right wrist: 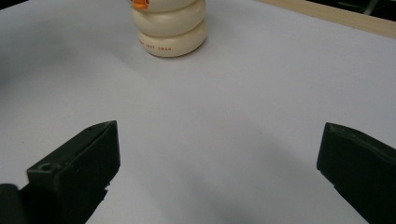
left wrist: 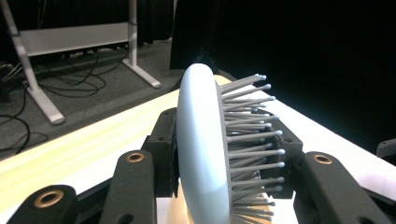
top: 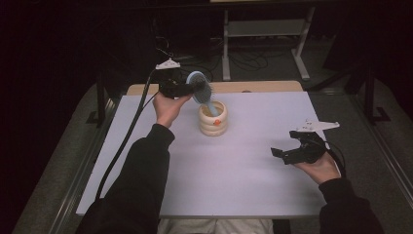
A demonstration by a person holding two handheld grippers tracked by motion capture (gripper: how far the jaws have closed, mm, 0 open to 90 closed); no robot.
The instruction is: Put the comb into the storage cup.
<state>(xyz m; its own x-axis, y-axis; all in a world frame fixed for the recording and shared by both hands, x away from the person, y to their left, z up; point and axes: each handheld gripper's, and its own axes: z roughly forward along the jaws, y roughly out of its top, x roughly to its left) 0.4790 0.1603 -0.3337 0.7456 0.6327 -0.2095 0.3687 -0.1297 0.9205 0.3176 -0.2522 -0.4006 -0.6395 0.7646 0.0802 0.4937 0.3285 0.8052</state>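
Your left gripper (top: 191,88) clamps the pale blue oval hairbrush (top: 200,88) by its head; its long axis slants, handle pointing toward five o'clock into the cream ribbed ceramic cup (top: 213,119). Your right gripper (top: 281,154) gapes wide.

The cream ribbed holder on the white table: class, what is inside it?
The cream ribbed holder has the handle of the light blue hairbrush going into its mouth, the left gripper clamped on the brush head. Its depth is hidden by the wall.
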